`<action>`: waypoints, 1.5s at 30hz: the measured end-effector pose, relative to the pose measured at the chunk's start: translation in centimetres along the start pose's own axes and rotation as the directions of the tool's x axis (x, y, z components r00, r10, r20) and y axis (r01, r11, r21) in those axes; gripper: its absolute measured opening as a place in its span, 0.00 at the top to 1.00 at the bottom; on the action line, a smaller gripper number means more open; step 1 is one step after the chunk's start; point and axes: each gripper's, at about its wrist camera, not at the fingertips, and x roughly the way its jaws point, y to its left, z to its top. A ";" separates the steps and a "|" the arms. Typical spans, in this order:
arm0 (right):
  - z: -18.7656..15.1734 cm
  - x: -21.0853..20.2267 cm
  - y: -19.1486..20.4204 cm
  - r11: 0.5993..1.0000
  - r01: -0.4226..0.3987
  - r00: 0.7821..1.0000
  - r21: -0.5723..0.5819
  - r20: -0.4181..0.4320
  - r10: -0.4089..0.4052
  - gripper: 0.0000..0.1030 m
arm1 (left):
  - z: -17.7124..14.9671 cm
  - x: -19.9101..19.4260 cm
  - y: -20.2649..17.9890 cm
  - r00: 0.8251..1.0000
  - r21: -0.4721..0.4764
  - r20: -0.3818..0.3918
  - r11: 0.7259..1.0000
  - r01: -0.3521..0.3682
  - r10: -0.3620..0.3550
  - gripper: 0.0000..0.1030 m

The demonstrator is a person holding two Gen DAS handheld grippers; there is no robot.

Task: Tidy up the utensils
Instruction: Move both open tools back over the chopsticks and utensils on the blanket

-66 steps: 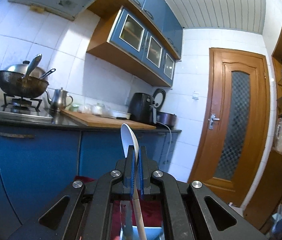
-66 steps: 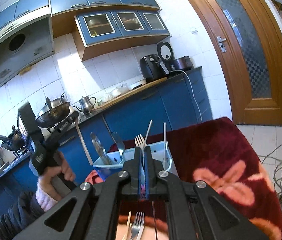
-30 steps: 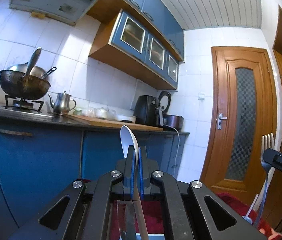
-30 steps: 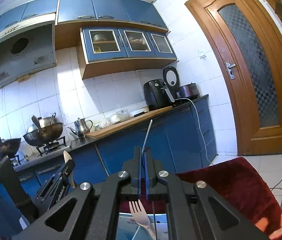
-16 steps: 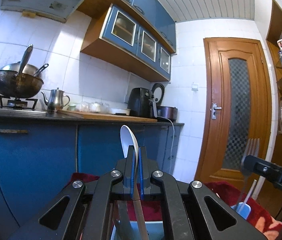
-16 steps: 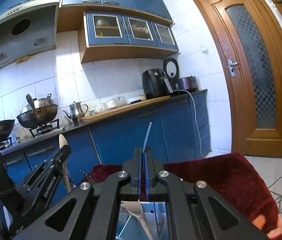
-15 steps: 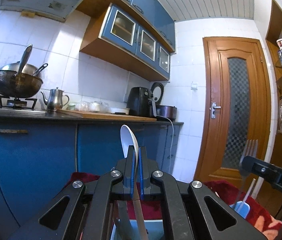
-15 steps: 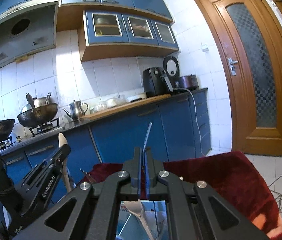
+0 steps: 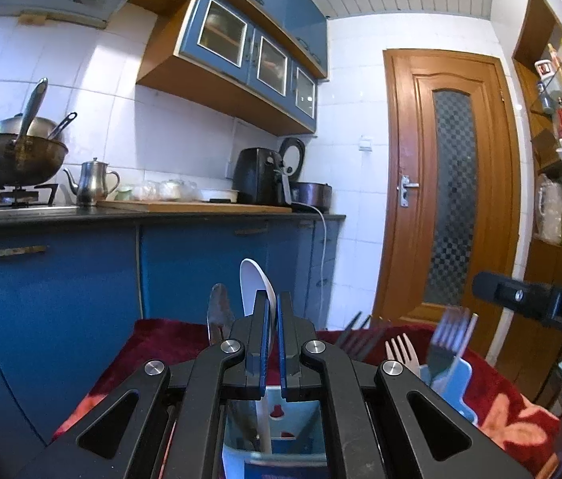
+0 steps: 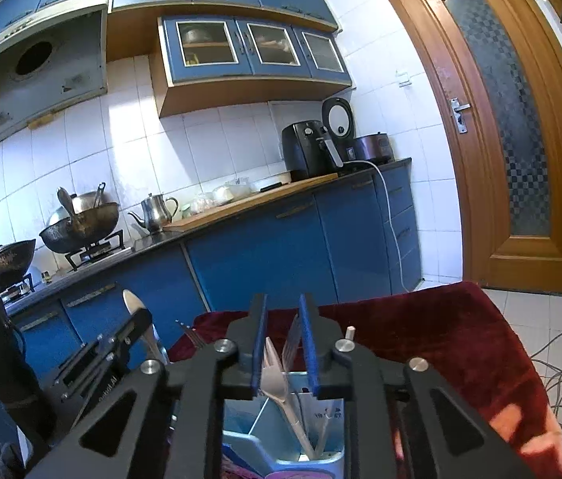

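the red blanket point(image 10: 460, 331) on the table carries a light blue holder point(image 10: 277, 443) split into compartments. the left tool point(image 9: 272, 311) has its jaws nearly closed, a thin gap showing, around a white spoon point(image 9: 255, 287) standing handle-down in the holder, bowl at 12 o'clock. the right tool point(image 10: 284, 333) is spread open and empty above the forks point(image 10: 275, 375). judging by this, part the left jaws fully and lift straight up so the spoon does not tip.
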 end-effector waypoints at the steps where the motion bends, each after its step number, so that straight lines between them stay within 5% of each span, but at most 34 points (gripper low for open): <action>1: 0.1 -0.4 0.0 1.000 0.000 1.000 0.003 0.005 0.000 0.78 | 0.0 -0.2 0.0 1.000 0.001 -0.006 1.000 0.002 -0.002 0.94; 7: 0.3 -2.1 0.2 1.000 0.003 1.000 0.012 0.014 -0.003 0.76 | 0.3 -1.3 -0.1 0.999 0.000 -0.042 1.000 0.021 -0.021 0.77; 34: -1.6 -10.6 2.6 0.998 0.056 0.994 0.039 -0.101 -0.052 0.70 | 1.2 -10.1 0.6 0.968 -0.064 -0.225 0.993 0.100 -0.112 0.75; 45: -5.3 -11.5 2.2 0.992 0.099 0.975 0.079 -0.209 -0.081 0.69 | -1.0 -12.0 0.1 0.926 -0.055 -0.357 0.992 0.114 -0.126 0.74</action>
